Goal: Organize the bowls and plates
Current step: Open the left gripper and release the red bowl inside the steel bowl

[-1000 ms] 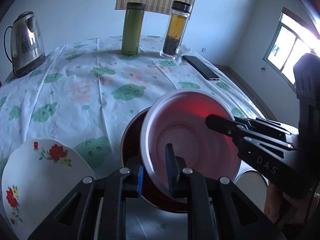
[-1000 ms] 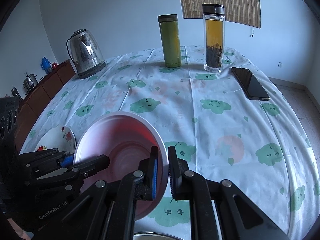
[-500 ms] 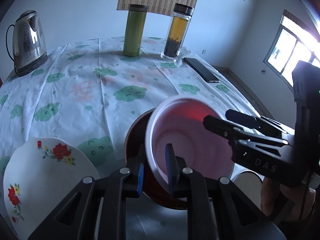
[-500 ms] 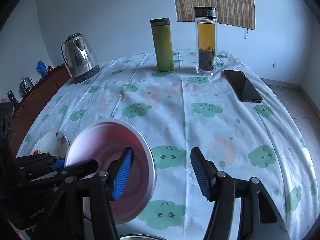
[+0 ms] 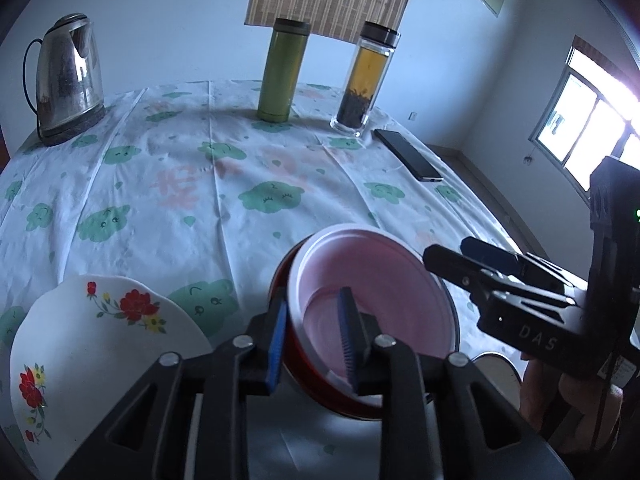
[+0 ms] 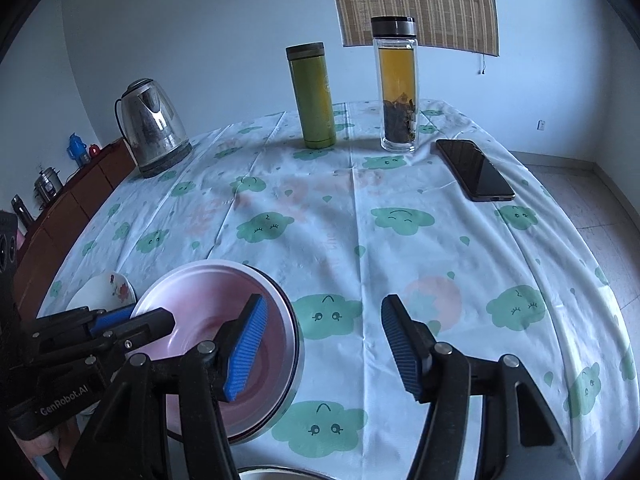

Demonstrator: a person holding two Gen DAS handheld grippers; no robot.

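A pink bowl (image 5: 380, 292) sits nested in a dark red bowl (image 5: 296, 364) near the table's front edge. It also shows in the right wrist view (image 6: 208, 320). My left gripper (image 5: 312, 338) stands open with its two blue pads on either side of both bowls' near rims, not pressing them. My right gripper (image 6: 320, 346) is wide open and empty, just right of the pink bowl. It shows at the right in the left wrist view (image 5: 492, 260). A white flowered plate (image 5: 92, 368) lies left of the bowls.
A kettle (image 5: 66, 80), a green flask (image 5: 282, 70), a glass tea bottle (image 5: 366, 80) and a phone (image 5: 408, 154) stand along the table's far side. A metal rim (image 5: 496, 372) shows at the front edge, right of the bowls.
My right gripper opened and let go of the pink bowl's rim. The bowl dropped from tilted to level into the red bowl. My left gripper widened and released the rim.
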